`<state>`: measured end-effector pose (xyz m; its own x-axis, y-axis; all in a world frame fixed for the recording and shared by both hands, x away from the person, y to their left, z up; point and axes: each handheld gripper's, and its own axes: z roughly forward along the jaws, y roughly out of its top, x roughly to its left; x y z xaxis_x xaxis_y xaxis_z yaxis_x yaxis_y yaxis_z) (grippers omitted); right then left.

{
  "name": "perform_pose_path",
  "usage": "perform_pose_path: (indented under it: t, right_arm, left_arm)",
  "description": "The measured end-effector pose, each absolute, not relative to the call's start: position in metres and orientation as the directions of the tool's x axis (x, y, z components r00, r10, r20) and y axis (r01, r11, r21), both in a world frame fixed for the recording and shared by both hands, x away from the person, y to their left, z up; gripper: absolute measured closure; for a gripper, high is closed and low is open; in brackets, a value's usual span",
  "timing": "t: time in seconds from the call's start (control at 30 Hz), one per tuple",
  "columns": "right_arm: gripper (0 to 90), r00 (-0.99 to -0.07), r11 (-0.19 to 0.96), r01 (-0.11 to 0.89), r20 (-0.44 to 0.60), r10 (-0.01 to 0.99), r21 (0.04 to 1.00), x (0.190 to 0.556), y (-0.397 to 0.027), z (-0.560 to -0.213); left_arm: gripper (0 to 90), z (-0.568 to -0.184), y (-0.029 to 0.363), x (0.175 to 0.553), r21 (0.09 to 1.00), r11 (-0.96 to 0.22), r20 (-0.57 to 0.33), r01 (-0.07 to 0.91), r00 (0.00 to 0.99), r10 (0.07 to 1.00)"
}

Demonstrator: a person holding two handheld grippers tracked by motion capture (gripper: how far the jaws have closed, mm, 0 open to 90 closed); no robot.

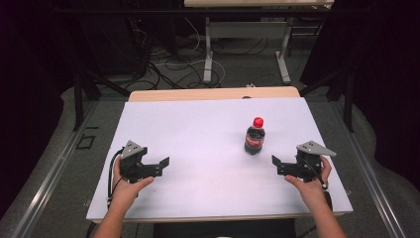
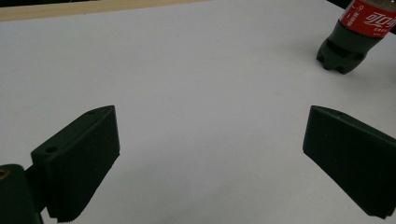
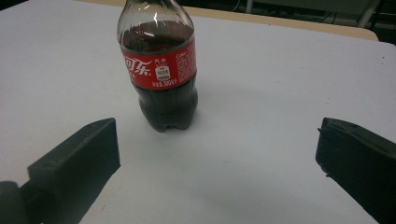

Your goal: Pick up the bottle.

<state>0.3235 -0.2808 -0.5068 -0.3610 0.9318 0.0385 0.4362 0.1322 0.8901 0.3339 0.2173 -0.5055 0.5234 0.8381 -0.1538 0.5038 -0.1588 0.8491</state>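
The small upright dark-cola plastic bottle with red cap and label [image 1: 254,136] stood right of the white bench's [image 1: 198,129] middle, nearer the released, empty right gripper [image 1: 275,161] than the likewise released left gripper [image 1: 165,161].

A dark cola bottle [image 1: 254,138] with a red cap [image 1: 258,122] and a red label [image 3: 159,65] printed in white characters stands at about two o'clock on the plain white table sheet [image 1: 198,134], whose far edge shows a strip of pale wood [image 1: 213,93]. The left gripper [image 1: 163,166] at eight o'clock and the right gripper [image 1: 274,164] at four o'clock are both matt black, each topped by a grey plate. The floor beyond is grey, strewn with black and white cables [image 1: 173,69].
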Motion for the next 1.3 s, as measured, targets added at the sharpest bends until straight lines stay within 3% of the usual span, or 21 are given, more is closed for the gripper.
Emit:
perform_pose_path:
  t: [0.37, 0.67, 1.3]
  right_arm:
    - [0.0, -0.400, 0.169, 0.457, 0.032, 0.916, 0.874, 0.325, -0.273, -0.514]
    - [1.2, -0.441, 0.168, 0.419, 0.038, 0.897, 0.892, 0.340, -0.247, -0.503]
    - [15.2, -0.440, 0.164, 0.453, 0.060, 0.896, 0.876, 0.397, -0.217, -0.531]
  left_arm:
    - [0.4, -0.506, 0.214, 0.332, 0.853, -0.157, -0.152, 0.497, 0.525, 0.838]
    - [0.5, -0.505, 0.212, 0.332, 0.859, -0.171, -0.136, 0.483, 0.537, 0.833]
    - [1.0, -0.511, 0.210, 0.335, 0.844, -0.203, -0.124, 0.497, 0.548, 0.827]
